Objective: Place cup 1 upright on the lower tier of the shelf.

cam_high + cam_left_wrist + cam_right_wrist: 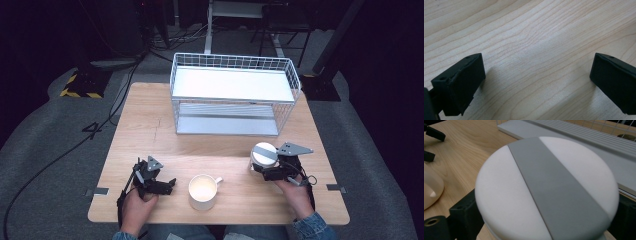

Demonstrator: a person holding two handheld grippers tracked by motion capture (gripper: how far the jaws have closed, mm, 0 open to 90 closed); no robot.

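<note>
The right gripper [268,169] sits at the near right of the wooden table [150,125], its black jaws clamped on either side of a round white canister [264,156] with a flat lid crossed by a grey stripe. In the right gripper view the canister [546,192] sits between the jaws, which press its side wall below the wider lid rim, and it appears to rest on the tabletop. The body looks rigid and smooth, probably plastic or ceramic, so likely slippery against the pads; weight cannot be told, since the contents are hidden. The lid overhangs the body, so a hold under that rim looks sound, as the lip would catch if it slid. Whether the lid is fixed or loose cannot be told, so tipping seems risky. The left gripper [161,184] rests at the near left with jaws wide apart and nothing between them; the left gripper view shows bare wood grain between the two pads [461,85]. A cream mug [203,192] with its handle toward the right stands between the two grippers, touching neither. The white wire shelf rack [235,95] stands beyond, just behind the canister.
</note>
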